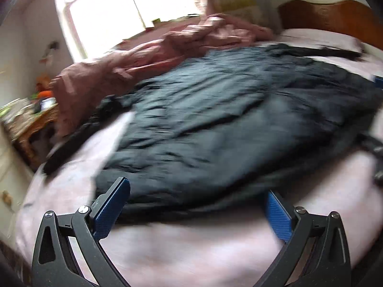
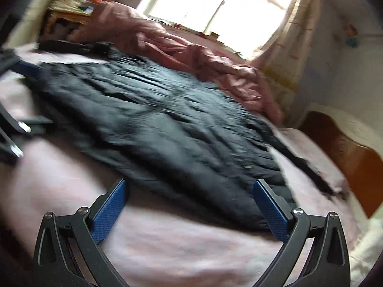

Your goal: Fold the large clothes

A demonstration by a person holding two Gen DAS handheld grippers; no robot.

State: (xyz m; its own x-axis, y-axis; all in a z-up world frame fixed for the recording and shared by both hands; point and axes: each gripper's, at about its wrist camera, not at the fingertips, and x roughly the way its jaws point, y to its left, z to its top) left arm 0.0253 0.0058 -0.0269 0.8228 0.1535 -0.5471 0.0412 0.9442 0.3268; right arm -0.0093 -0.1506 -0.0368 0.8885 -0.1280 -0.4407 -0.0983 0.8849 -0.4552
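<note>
A large dark quilted jacket lies spread flat on the pale pink bed sheet. It also shows in the right wrist view. My left gripper is open and empty, just short of the jacket's near edge. My right gripper is open and empty, at the jacket's near edge. The left gripper shows at the left border of the right wrist view. A bit of the right gripper shows at the right border of the left wrist view. Both views are motion blurred.
A crumpled pink duvet lies along the far side of the bed under a bright window. A wooden headboard and a pink pillow are at the right. A cluttered wooden side table stands at the left.
</note>
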